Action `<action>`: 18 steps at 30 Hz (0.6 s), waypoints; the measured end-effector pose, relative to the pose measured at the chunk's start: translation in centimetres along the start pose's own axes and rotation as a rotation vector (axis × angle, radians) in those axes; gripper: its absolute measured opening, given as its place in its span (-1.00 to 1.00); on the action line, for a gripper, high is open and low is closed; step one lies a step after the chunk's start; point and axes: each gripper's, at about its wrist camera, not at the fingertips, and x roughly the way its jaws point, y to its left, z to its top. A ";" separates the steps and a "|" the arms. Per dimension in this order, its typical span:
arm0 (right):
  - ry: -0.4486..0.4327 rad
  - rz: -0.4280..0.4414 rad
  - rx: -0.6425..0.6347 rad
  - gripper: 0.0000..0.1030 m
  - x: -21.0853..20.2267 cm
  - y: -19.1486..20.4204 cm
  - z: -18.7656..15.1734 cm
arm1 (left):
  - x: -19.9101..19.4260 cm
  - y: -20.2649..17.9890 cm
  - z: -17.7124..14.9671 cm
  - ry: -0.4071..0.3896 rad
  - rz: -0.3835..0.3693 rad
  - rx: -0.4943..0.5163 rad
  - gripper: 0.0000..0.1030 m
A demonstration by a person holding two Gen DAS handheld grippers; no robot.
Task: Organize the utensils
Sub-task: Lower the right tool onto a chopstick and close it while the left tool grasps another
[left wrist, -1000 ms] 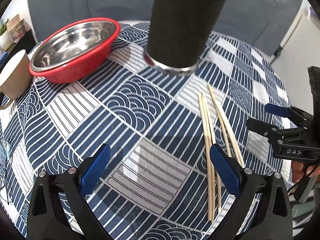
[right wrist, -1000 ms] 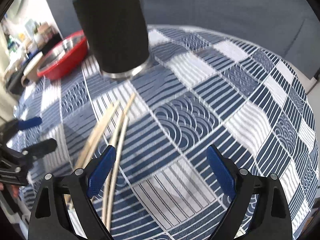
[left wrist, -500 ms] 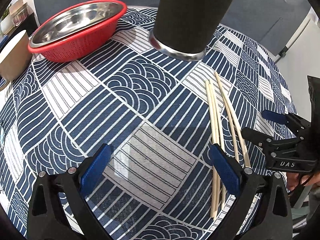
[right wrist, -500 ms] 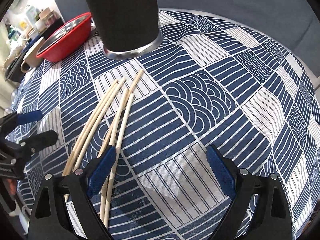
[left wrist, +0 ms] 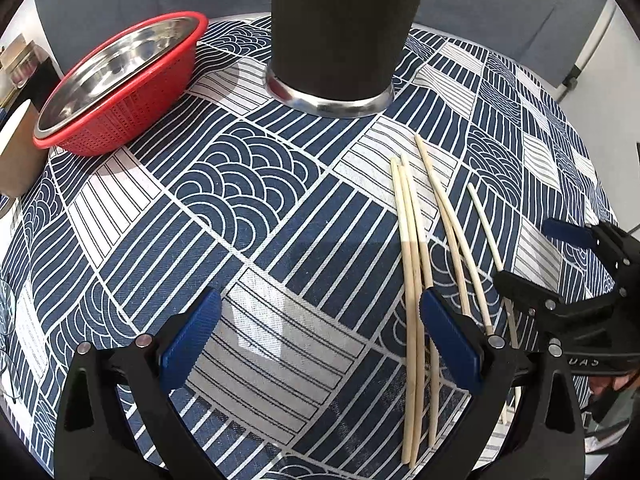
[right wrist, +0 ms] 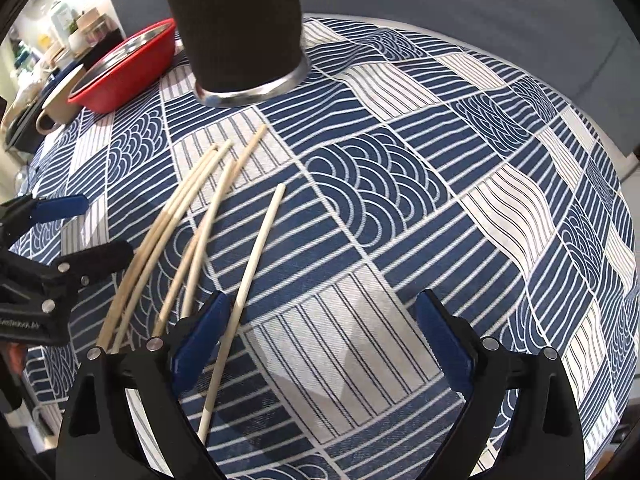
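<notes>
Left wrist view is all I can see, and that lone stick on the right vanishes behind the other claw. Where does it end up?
Observer: The right wrist view shows the lone chopstick whole. It lies flat on the tablecloth, passes close by the left pad of the open right claw, and ends nearer the camera than the pad.
Operator: And the beige thing cut off at my left edge?
Observer: It is a beige mug with a side handle, standing right beside the red basket.
</notes>
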 end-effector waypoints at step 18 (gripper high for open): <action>0.029 -0.011 0.019 0.84 0.3 -0.2 0.0 | 0.8 -1.0 0.1 0.033 0.101 0.066 0.92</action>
